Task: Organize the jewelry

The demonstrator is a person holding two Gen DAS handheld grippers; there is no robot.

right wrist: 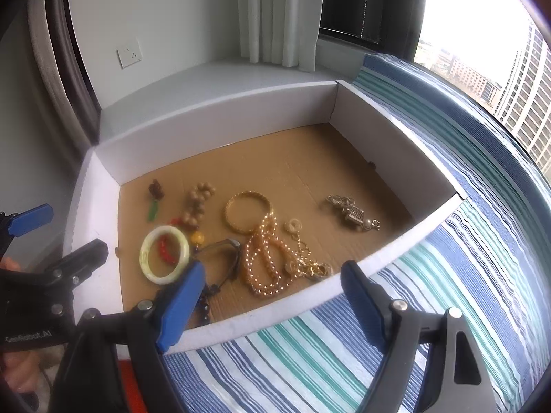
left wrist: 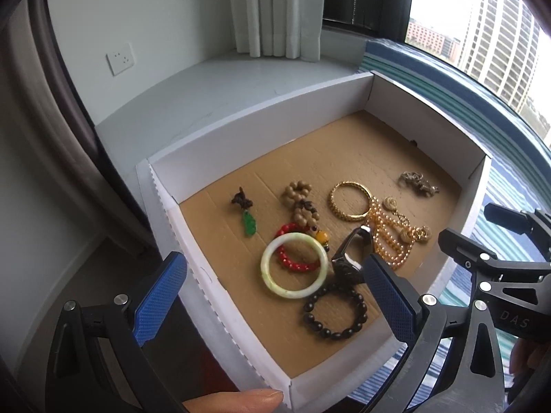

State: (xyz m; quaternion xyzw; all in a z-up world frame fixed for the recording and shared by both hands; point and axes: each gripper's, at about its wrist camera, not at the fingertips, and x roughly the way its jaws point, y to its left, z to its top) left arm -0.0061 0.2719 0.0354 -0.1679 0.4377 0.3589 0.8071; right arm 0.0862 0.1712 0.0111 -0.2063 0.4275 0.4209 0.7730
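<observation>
A shallow white box (left wrist: 261,113) (right wrist: 220,110) with a brown cardboard floor holds the jewelry. Inside lie a pale jade bangle (left wrist: 294,265) (right wrist: 164,254), a red bead bracelet (left wrist: 292,261), a dark bead bracelet (left wrist: 334,313), a black watch (left wrist: 351,251) (right wrist: 224,254), a gold bangle (left wrist: 349,200) (right wrist: 248,216), a gold bead necklace (left wrist: 389,237) (right wrist: 265,261), a tan wooden bead string (left wrist: 301,199) (right wrist: 198,203), a green pendant (left wrist: 248,222) (right wrist: 154,206) and a silver charm (left wrist: 418,183) (right wrist: 354,215). My left gripper (left wrist: 272,296) is open above the box's near left side. My right gripper (right wrist: 272,299) is open over the box's near wall.
The box rests on a blue, green and white striped cloth (right wrist: 447,241) beside a window. A white ledge (left wrist: 206,86), curtains (left wrist: 275,10) and a wall socket (left wrist: 120,58) lie behind it. A fingertip (left wrist: 237,401) shows at the bottom of the left wrist view.
</observation>
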